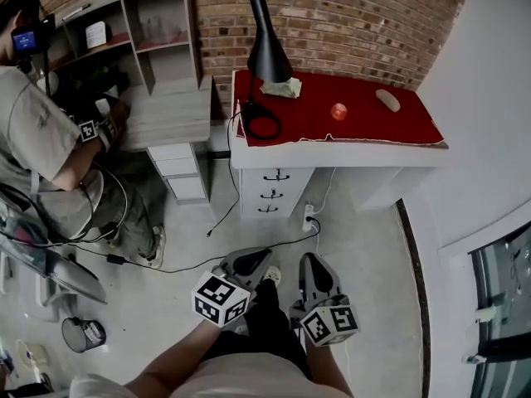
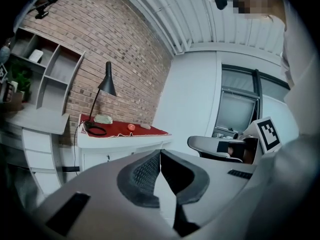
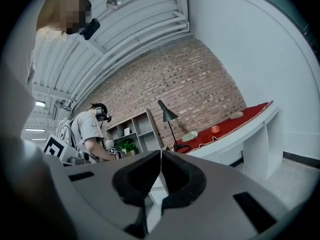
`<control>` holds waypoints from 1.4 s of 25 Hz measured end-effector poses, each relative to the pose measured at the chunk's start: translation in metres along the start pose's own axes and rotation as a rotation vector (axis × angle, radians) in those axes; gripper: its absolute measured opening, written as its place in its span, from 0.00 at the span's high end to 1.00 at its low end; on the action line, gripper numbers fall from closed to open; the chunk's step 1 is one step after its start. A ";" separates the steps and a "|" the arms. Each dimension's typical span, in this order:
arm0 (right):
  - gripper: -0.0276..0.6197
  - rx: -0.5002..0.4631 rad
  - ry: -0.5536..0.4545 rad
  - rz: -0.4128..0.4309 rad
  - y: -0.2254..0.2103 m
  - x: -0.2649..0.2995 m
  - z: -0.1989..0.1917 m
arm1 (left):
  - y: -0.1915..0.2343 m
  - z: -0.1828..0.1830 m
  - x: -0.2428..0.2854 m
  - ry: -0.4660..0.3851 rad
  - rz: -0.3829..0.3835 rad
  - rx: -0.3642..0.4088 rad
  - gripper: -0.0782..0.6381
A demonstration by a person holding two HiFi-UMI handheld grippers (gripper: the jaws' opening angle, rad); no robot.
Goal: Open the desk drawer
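Observation:
The white desk [image 1: 348, 157] under a red cloth stands against the brick wall. Its drawer stack [image 1: 272, 191] has three closed drawers with dark handles, at the desk's left end. Both grippers hover low over the floor, well short of the desk and pointing toward it. My left gripper [image 1: 262, 254] is shut and empty, its pads meeting in the left gripper view [image 2: 160, 152], where the desk [image 2: 120, 140] lies far ahead. My right gripper [image 1: 311, 258] is likewise shut and empty [image 3: 161, 154], with the desk [image 3: 250, 129] off to its right.
On the cloth stand a black lamp [image 1: 267, 48], a green cloth [image 1: 282, 88], an orange ball [image 1: 338, 111] and a pale stone [image 1: 387, 99]. Another person [image 1: 33, 131] works at the grey shelf desk [image 1: 166, 110]. Cables [image 1: 224, 214] cross the floor; a wastebasket [image 1: 83, 334] sits at lower left.

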State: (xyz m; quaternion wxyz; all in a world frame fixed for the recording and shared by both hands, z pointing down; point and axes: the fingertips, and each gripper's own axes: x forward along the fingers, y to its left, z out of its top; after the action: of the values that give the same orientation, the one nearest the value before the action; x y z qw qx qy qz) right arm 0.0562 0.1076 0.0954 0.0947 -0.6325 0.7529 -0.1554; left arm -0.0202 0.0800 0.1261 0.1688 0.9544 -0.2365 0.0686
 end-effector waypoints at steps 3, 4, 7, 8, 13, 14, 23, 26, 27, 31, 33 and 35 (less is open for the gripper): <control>0.93 0.003 0.004 0.007 -0.013 0.016 0.005 | 0.010 0.004 0.016 0.006 0.009 -0.007 0.88; 0.93 0.005 0.006 0.009 -0.017 0.022 0.007 | 0.013 0.006 0.021 0.008 0.011 -0.010 0.88; 0.93 0.010 0.007 0.016 -0.027 0.038 0.013 | 0.023 0.011 0.035 0.015 0.020 -0.019 0.88; 0.93 0.012 0.006 0.019 -0.031 0.043 0.015 | 0.026 0.012 0.040 0.017 0.023 -0.023 0.88; 0.93 0.019 0.008 0.034 -0.047 0.063 0.025 | 0.037 0.022 0.067 0.023 0.023 -0.029 0.88; 0.93 0.023 0.008 0.036 -0.051 0.069 0.027 | 0.039 0.026 0.073 0.022 0.022 -0.027 0.88; 0.93 0.023 0.022 0.062 -0.078 0.119 0.042 | 0.069 0.047 0.116 0.028 0.039 -0.029 0.88; 0.93 0.027 0.037 0.064 -0.088 0.132 0.042 | 0.078 0.050 0.129 0.035 0.046 -0.032 0.88; 0.93 0.030 0.041 0.065 -0.092 0.137 0.042 | 0.082 0.051 0.134 0.037 0.047 -0.032 0.88; 0.93 0.042 0.049 0.070 -0.108 0.157 0.044 | 0.095 0.055 0.152 0.048 0.051 -0.038 0.88; 0.93 0.044 0.050 0.078 -0.114 0.168 0.047 | 0.102 0.057 0.162 0.053 0.057 -0.040 0.88; 0.93 0.044 0.049 0.092 -0.121 0.179 0.049 | 0.110 0.059 0.172 0.053 0.059 -0.042 0.88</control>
State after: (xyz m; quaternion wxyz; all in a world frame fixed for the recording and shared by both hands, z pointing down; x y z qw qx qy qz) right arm 0.1516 -0.0919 0.1020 0.0971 -0.5908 0.7798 -0.1829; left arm 0.0815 -0.1055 0.1391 0.1929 0.9411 -0.2615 0.0938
